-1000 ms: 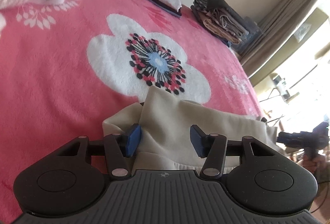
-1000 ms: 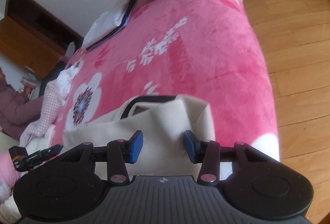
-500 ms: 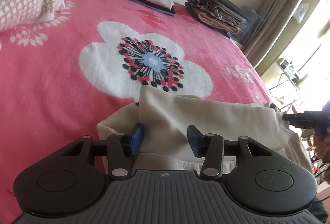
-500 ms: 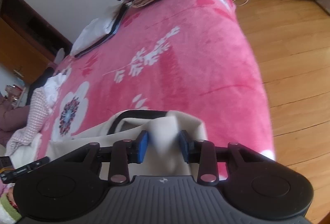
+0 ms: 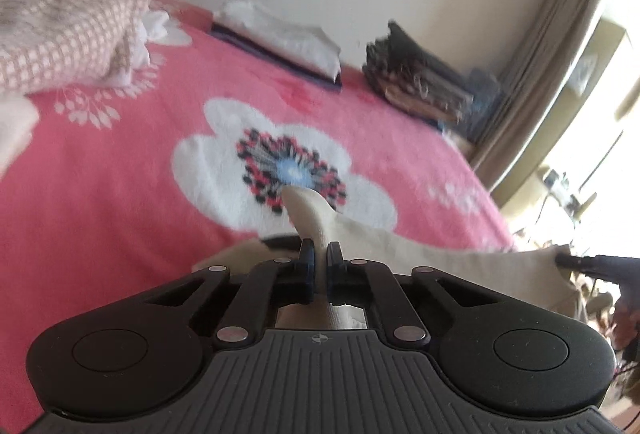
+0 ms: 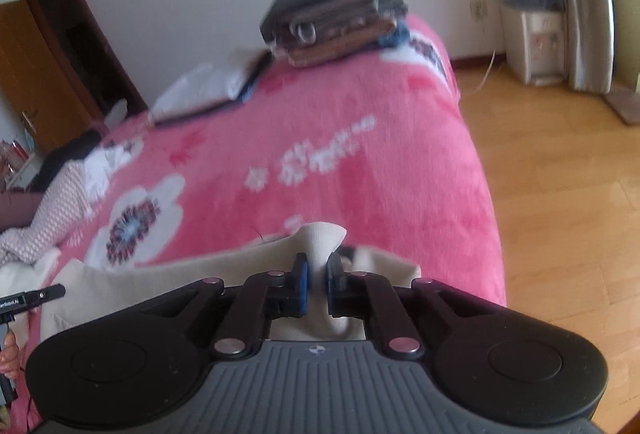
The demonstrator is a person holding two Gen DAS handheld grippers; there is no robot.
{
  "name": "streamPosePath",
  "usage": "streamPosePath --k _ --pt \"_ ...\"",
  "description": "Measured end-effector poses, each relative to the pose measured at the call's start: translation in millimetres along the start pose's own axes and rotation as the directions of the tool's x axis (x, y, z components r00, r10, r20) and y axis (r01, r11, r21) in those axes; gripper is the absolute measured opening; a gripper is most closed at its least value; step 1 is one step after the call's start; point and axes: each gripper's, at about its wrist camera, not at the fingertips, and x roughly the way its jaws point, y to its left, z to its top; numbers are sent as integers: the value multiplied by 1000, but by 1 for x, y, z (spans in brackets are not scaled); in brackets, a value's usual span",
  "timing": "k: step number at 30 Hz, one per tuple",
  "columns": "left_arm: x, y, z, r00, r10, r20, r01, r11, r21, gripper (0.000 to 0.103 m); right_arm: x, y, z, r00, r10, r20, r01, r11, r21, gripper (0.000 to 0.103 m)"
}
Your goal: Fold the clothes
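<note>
Left wrist view: left gripper (image 5: 319, 254), jaws clamped on a pinch of the cream garment (image 5: 420, 254), lying on the pink flowered bed (image 5: 120, 162). Beyond: checked knit (image 5: 68, 42), white folded pile (image 5: 280, 34), dark folded stack (image 5: 420, 78), curtain (image 5: 560, 46) by a bright window.

Right wrist view: right gripper (image 6: 318, 274), jaws closing on a bunched fold of the cream garment (image 6: 160, 282) at the bed's near edge. Wooden floor (image 6: 560, 174), brown door (image 6: 40, 54), water dispenser (image 6: 536, 42).
</note>
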Motion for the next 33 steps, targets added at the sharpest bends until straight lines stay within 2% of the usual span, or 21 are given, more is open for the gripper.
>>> streamPosePath --k 3,6,10,13,15,18,20,22,24,28,31,32,33 --pt "-5 2 8 999 -2 33 3 1000 -23 3 -4 9 14 999 8 40 -7 1000 -22 9" --pt "2 12 10 1000 13 28 -11 999 -51 3 1 15 26 998 14 63 -11 999 -38 9" --pt "23 19 -5 997 75 -36 -75 997 -4 3 31 15 26 1000 -17 13 18 997 -70 9" --pt "32 22 -16 992 111 -53 -110 994 25 5 69 3 8 993 -81 -87 74 994 -74 10" --pt "33 19 -16 990 125 -58 -122 991 45 11 77 0 1 993 -87 -85 81 995 -64 11" --pt "24 13 -10 984 166 -62 -160 983 92 25 76 -4 0 993 -80 -86 79 997 -6 19" --pt "8 7 -4 983 183 -23 -180 979 98 26 64 -4 7 992 -101 -80 103 994 29 37" --pt "-6 -3 3 986 167 8 -167 980 107 26 45 -2 12 988 -150 -26 151 987 44 40" --pt "-15 -15 9 990 138 24 -140 984 109 26 24 11 14 983 -183 17 183 983 6 39" --pt "14 -44 7 996 81 -37 -79 994 70 26 27 61 7 985 -174 -5 170 970 -173 28" --pt "48 -57 -4 988 142 -67 -135 986 97 26 45 103 -9 988 -155 -8 145 937 -319 23" --pt "58 -57 -11 976 210 -64 -201 971 129 26 54 106 -13 983 -183 -1 172 923 -345 23" --pt "68 -52 -18 954 291 -74 -277 949 153 23 63 108 -17 976 -216 9 204 908 -366 23"
